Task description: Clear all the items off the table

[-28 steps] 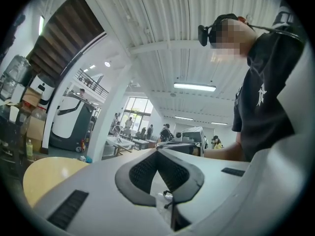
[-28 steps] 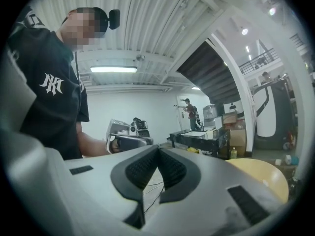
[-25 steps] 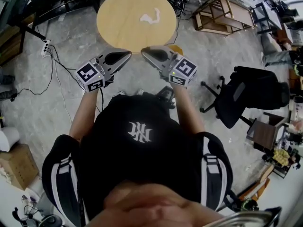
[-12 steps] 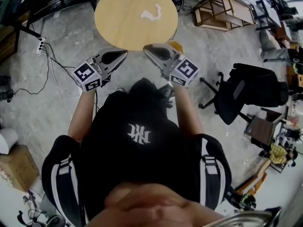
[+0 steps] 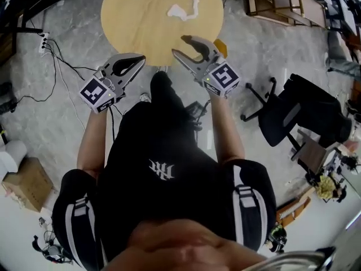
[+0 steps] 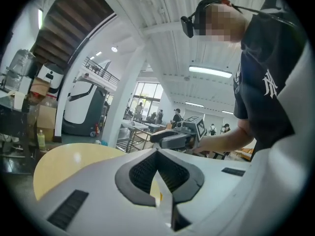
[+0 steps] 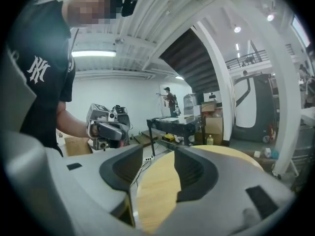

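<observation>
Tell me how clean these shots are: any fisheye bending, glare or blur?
Head view: evenly lit, sharp on the round table, the floor bows toward the edges, and the bottom edge is a soft smear. Left gripper view: heavy fisheye with a black circular border, ceiling strip light blown out. Right gripper view: same border and bending, sharp throughout.

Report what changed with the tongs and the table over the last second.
Both tongs moved forward toward the round table. The right tongs have just been opening, with nothing between them, and are now at its near edge. The left tongs stayed shut and empty; the white crumpled item still lies untouched.
</observation>
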A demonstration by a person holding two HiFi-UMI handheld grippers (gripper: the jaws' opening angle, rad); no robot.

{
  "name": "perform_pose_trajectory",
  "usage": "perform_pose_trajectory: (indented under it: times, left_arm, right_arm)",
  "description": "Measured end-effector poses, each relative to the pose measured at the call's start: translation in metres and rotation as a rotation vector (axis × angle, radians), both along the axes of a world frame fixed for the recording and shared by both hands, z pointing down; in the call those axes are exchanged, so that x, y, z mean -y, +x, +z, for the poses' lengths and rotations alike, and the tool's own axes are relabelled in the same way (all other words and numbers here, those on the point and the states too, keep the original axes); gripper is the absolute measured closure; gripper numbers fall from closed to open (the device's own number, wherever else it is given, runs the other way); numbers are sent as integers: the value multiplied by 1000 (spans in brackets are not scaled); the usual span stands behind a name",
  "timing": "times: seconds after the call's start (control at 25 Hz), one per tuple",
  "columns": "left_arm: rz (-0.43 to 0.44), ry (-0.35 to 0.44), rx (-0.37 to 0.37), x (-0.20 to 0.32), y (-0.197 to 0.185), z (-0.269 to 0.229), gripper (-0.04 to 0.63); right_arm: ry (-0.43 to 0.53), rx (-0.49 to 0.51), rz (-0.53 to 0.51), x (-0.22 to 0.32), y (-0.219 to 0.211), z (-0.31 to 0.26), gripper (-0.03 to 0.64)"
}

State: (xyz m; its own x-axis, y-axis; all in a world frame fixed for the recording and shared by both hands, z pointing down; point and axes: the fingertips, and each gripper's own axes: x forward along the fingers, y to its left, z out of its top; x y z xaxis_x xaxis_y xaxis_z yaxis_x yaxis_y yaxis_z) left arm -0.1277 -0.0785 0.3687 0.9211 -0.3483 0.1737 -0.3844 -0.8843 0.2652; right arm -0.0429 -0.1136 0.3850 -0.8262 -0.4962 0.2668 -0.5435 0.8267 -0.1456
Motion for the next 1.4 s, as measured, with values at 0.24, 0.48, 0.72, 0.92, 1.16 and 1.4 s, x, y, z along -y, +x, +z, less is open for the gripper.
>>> perform_pose_trajectory:
  times: [0.24, 0.48, 0.72, 0.92, 1.16, 1.4]
  left_arm:
    - [-10, -59, 101, 68, 17, 56, 583]
    - [-11, -82, 145, 118, 35, 93, 583]
    - [49, -80, 135, 139, 55, 117, 583]
    - [112, -69, 134, 136, 64, 132, 583]
    - [138, -64, 115, 137, 70, 130, 583]
    - [158, -49, 121, 130, 79, 130, 583]
  right_arm:
    - [-87, -34, 48, 99, 33, 83, 291]
    - [-115, -134, 148, 168, 65, 158, 170]
    - [-223, -300, 192, 193, 74, 235, 26]
    - [-250, -383, 221, 196, 82, 259, 28]
    - [-278, -434, 222, 189, 88, 269, 106]
    - [-275, -460, 215, 185, 97, 266, 385]
